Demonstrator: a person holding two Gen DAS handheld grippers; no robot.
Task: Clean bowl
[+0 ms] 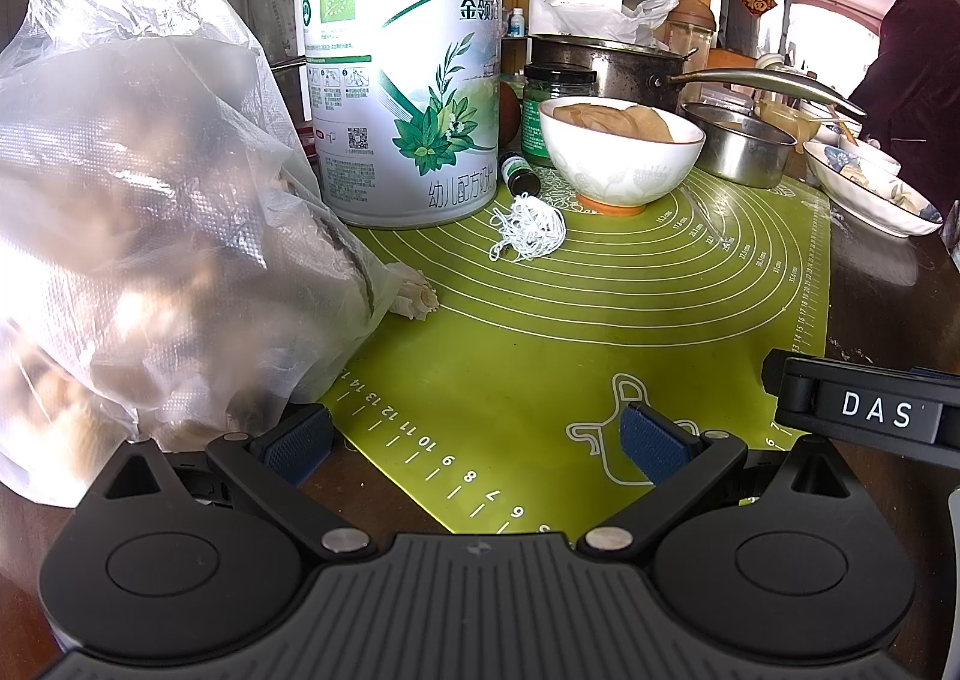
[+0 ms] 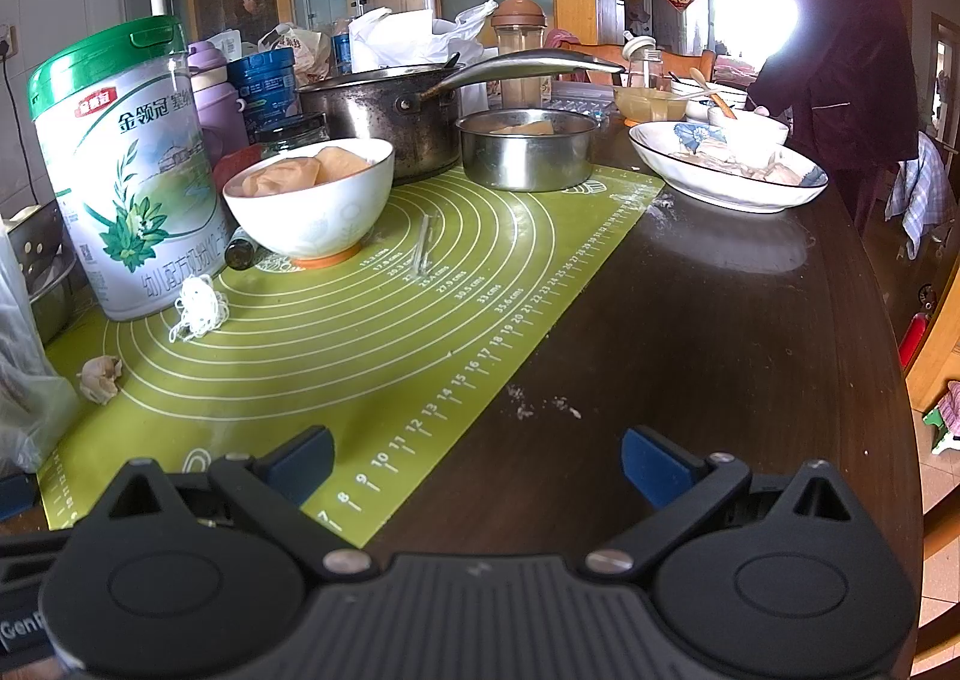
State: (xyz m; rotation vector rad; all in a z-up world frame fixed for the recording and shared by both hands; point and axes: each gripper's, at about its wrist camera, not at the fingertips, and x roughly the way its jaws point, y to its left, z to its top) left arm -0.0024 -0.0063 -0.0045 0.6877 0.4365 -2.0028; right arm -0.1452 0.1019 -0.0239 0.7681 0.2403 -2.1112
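White bowl (image 1: pixel 621 155) (image 2: pixel 312 200) with an orange foot sat upright on the green silicone mat (image 1: pixel 540 332) (image 2: pixel 336 356), well ahead of both pairs of fingers, holding crumpled tan tissue-like wads (image 1: pixel 618 117) (image 2: pixel 300 173). From the left gripper (image 1: pixel 474 443) it lay ahead and slightly right of the finger gap; from the right gripper (image 2: pixel 477 464) it lay ahead and off to the left. Both grippers were spread wide with nothing between the blue pads (image 1: pixel 297 440) (image 2: pixel 651 467), neither touching the bowl. Just left of the bowl a small dark bottle (image 1: pixel 517 173) (image 2: pixel 240 254) lay on its side, and beyond that stood a tall green-lidded formula tin (image 1: pixel 399 62) (image 2: pixel 123 164). A tangle of white string (image 1: pixel 528 229) (image 2: pixel 198 308) lay on the mat between the bowl and the fingers, close to the tin. Behind the bowl were a dark saucepan with a long handle (image 1: pixel 606 65) (image 2: pixel 384 110) and a steel bowl (image 1: pixel 741 143) (image 2: pixel 528 146); a patterned shallow dish (image 1: pixel 870 188) (image 2: pixel 726 170) sat further right on the dark table (image 2: pixel 690 332). A big clear plastic bag (image 1: pixel 144 212) filled the space left of the left fingers. A person in dark clothes (image 1: pixel 912 62) (image 2: pixel 840 38) stood at the far right.
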